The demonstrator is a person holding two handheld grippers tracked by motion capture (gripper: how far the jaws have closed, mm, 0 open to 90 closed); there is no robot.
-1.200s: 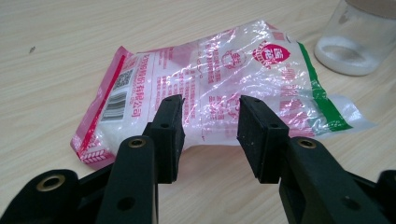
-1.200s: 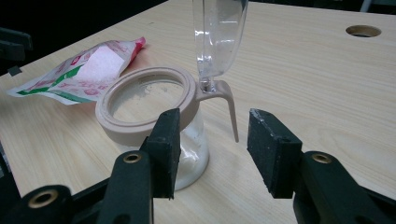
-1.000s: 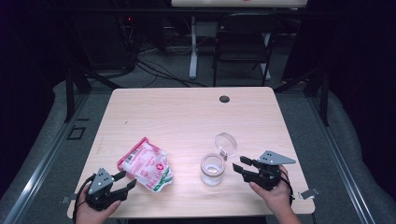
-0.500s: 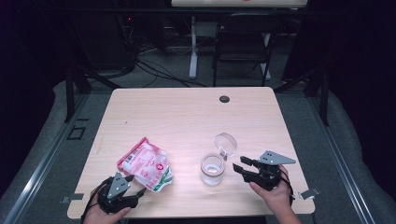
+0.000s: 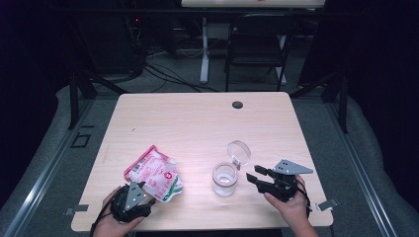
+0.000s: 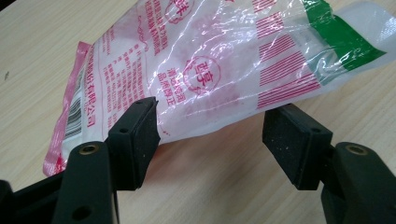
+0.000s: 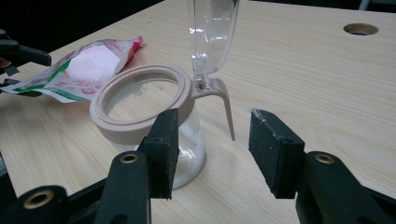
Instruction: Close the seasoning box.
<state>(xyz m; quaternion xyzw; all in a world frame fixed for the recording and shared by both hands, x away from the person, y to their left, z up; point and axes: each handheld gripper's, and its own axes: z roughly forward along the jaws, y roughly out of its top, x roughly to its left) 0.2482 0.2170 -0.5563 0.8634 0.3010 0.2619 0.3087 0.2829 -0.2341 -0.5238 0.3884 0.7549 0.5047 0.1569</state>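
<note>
The left hand-held gripper (image 6: 210, 135), jaws just opened wide, straddles the pouch (image 6: 224, 60); the right hand-held gripper (image 7: 212, 140) gapes beside the jar (image 7: 149, 121).

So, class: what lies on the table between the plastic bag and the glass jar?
Nothing: the high view shows bare wooden table between the bag and the jar.

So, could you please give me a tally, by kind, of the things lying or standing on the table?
Plastic pouch, red, white and green print: 1
Clear jar with a beige rim and its lid flipped open: 1
Total: 2
</note>
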